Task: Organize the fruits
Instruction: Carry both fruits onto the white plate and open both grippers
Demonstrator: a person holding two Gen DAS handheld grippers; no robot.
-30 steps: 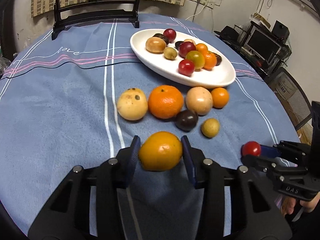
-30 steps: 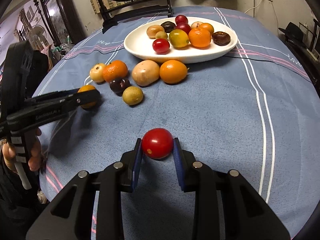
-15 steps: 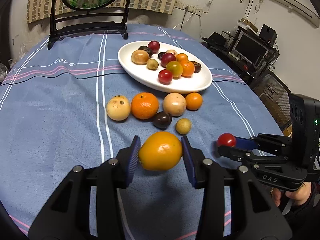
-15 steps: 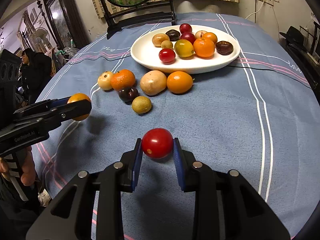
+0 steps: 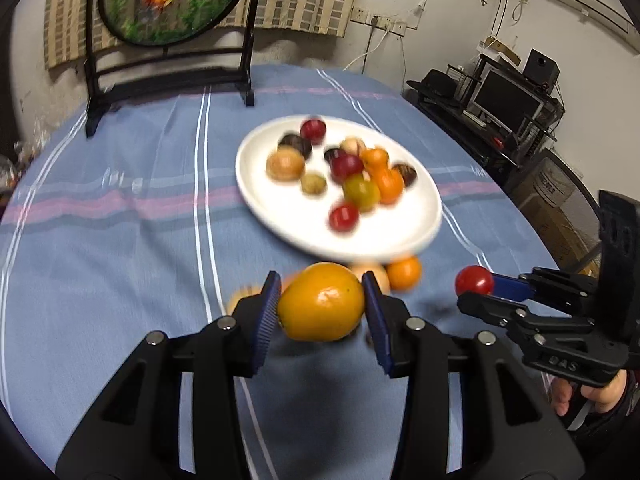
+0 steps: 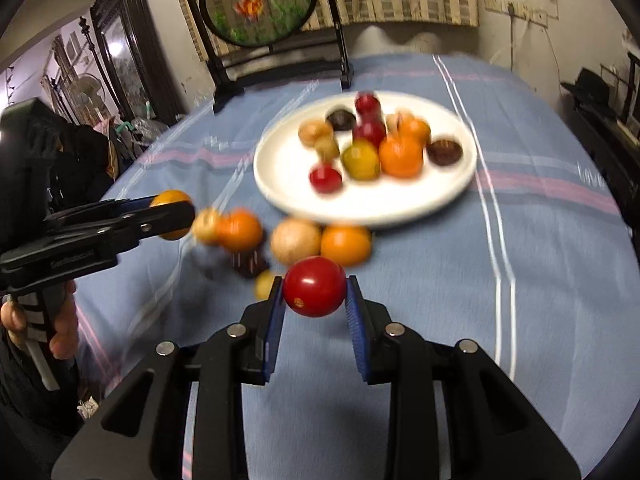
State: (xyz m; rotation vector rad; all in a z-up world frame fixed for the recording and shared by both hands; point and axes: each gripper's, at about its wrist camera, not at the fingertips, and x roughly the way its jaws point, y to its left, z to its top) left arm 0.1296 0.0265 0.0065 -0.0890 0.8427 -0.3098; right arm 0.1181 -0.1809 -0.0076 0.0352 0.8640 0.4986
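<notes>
- Because both views are smeared by motion, the loose fruit on the bench (image 5: pixel 120 280) is hard to make out; in the left wrist view most of it is hidden behind the held fruit.
- Left tongs (image 5: pixel 320 304) are clamped on a large yellow-orange fruit (image 5: pixel 322 302), held above the blue striped cloth (image 6: pixel 540 260) just short of the plate.
- In the right wrist view the loose row reads, left to right: a pale fruit (image 6: pixel 206 226), an orange (image 6: pixel 239 230), a tan fruit (image 6: pixel 296 241) and a second orange (image 6: pixel 346 244), with a dark blurred fruit (image 6: pixel 250 265) and a small yellow one (image 6: pixel 265 285), partly hidden, nearer the camera.
- Behind them the white plate (image 6: pixel 400 204) holds a blurred pile of red, orange, green, tan and dark fruits; an exact count is unclear.
- Right tongs (image 6: pixel 315 292) grip a red tomato (image 6: pixel 314 287) off the bench, near the second orange.
- Only part of the hand (image 5: pixel 592 394) on the right tongs shows.
</notes>
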